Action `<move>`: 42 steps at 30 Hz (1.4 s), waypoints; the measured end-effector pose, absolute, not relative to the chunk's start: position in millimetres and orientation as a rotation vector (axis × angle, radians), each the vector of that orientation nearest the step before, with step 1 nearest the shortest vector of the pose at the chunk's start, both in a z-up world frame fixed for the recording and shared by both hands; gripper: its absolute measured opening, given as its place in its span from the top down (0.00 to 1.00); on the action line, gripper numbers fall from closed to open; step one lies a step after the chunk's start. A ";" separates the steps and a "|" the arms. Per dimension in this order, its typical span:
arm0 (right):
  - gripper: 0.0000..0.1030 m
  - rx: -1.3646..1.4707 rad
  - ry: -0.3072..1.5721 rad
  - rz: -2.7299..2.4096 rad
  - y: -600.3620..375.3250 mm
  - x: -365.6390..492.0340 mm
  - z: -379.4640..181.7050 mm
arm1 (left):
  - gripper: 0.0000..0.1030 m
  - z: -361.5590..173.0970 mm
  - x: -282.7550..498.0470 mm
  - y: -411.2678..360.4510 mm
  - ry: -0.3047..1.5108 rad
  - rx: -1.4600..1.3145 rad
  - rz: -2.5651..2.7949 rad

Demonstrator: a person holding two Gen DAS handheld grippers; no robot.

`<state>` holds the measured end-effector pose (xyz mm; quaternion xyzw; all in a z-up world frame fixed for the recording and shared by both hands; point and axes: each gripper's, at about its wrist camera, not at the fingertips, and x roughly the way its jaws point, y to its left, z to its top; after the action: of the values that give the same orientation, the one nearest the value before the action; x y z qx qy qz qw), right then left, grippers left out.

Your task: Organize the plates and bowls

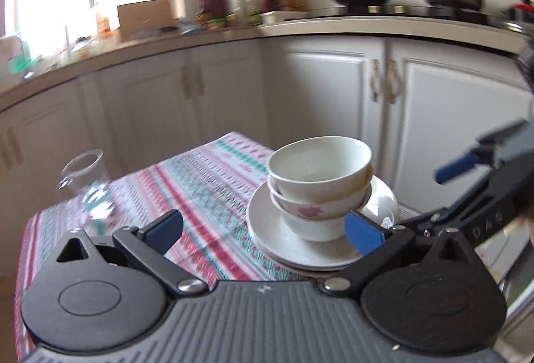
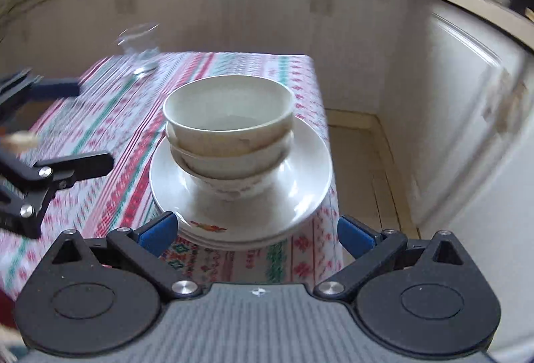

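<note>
three bowls (image 2: 230,136) sit nested one inside another, mouths up, on a stack of plates (image 2: 240,196) near the corner of the surface (image 2: 110,116) with the striped cloth. that order makes sense for tidying: flat plates underneath give a broad base, and the bowls, each cupped in the next, take up the least room on top. the pile has no real long axis across the cloth, being round; its one axis runs straight up, though the bowls look a touch off-centre and the top one slightly tilted, which may only be the fisheye bending things.

the left gripper (image 1: 263,232) hangs just short of the pile, its fingers (image 1: 163,229) spread fully apart with nothing between them; one blue pad overlaps the plate rim in the left wrist view, but whether it touches i cannot tell. the right gripper (image 2: 257,234) likewise has its fingers (image 2: 157,231) wide apart and empty, facing the pile from the near edge. a clear glass jar (image 1: 86,186) stands well apart on the far side of the cloth. with both pairs clear, the pile reads as set down and let go.
</note>
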<state>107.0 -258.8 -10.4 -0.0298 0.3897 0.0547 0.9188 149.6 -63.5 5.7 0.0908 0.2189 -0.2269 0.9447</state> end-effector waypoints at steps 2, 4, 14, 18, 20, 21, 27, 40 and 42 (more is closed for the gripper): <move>0.00 -0.030 0.776 0.053 -253.1 92.0 -5.2 | 0.00 11.8 141.0 -59.4 0.498 0.142 -0.420; 0.00 -0.027 0.739 -0.001 -247.0 77.6 2.3 | 0.00 15.2 134.3 -59.3 0.540 0.117 -0.380; 0.00 -0.059 0.656 -0.105 -233.8 42.8 21.2 | 0.00 20.4 111.0 -54.6 0.591 0.064 -0.306; 0.00 -0.057 0.639 -0.122 -232.6 38.5 25.3 | 0.00 25.2 106.5 -57.4 0.576 0.078 -0.280; 0.00 -0.059 0.633 -0.128 -231.7 39.0 25.5 | 0.00 26.8 105.7 -58.9 0.576 0.081 -0.271; 0.00 -0.061 0.630 -0.131 -231.4 39.0 25.8 | 0.00 27.2 105.8 -59.2 0.575 0.084 -0.269; 0.00 -0.072 0.624 -0.143 -229.6 38.6 26.4 | 0.00 27.3 106.6 -59.5 0.583 0.081 -0.263; 0.00 -0.078 0.621 -0.153 -228.3 37.2 26.6 | 0.00 27.8 106.3 -61.6 0.595 0.080 -0.246; 0.00 -0.080 0.619 -0.155 -228.4 36.7 27.2 | 0.00 28.1 106.0 -61.5 0.594 0.077 -0.246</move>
<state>36.7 -228.4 27.2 -0.0393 0.3042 -0.0760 0.9487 106.0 -61.5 28.1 0.0380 0.2916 -0.1210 0.9481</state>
